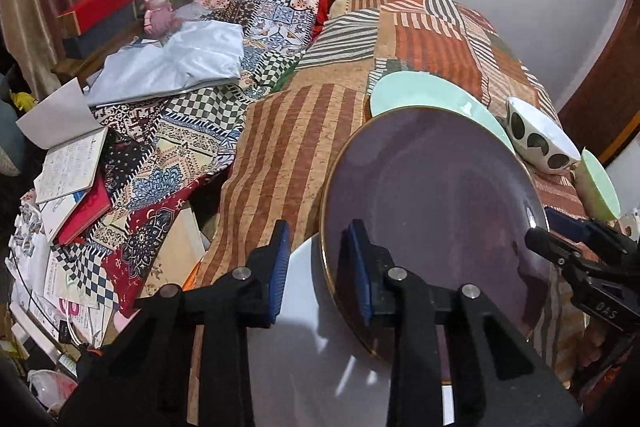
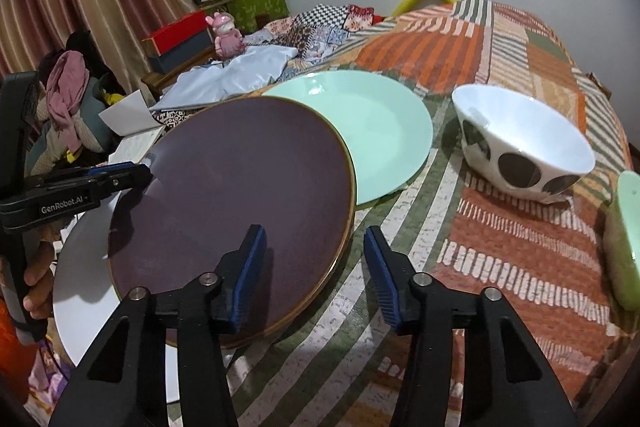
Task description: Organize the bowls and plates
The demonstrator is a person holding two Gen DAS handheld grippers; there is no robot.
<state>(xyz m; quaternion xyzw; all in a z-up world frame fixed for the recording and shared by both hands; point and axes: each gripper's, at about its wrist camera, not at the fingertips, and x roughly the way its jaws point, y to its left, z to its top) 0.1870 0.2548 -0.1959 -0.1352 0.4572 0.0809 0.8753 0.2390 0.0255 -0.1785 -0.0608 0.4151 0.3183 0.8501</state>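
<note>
1. The purple plate (image 2: 240,179) lies on the striped cover (image 2: 500,247). Its near side rests on a white plate (image 2: 80,259). Its far edge lies over a green plate (image 2: 380,131).
2. A spotted bowl (image 2: 520,147) and a green bowl (image 2: 624,239) sit off to the right, apart from the plates.
3. The purple plate looks hard, smooth and a bit heavy. I think it would break if it fell. Its shiny top could slip, so the raised gold edge is the best place to take hold.
4. Two holds on opposite edges should keep it flat and steady.
5. The left gripper (image 1: 318,231) tips down at the plate's left edge. One of its fingers is over the plate and the other is outside the edge. A little gap shows by the outer finger, so the fingers are not squeezing yet.
6. The right gripper (image 2: 314,231) tips down at the plate's right edge. One finger is over the plate and one is over the cover, with space around the edge. It holds nothing yet.
7. A hand (image 2: 38,283) grips the left gripper's handle, low and to the side.
</note>
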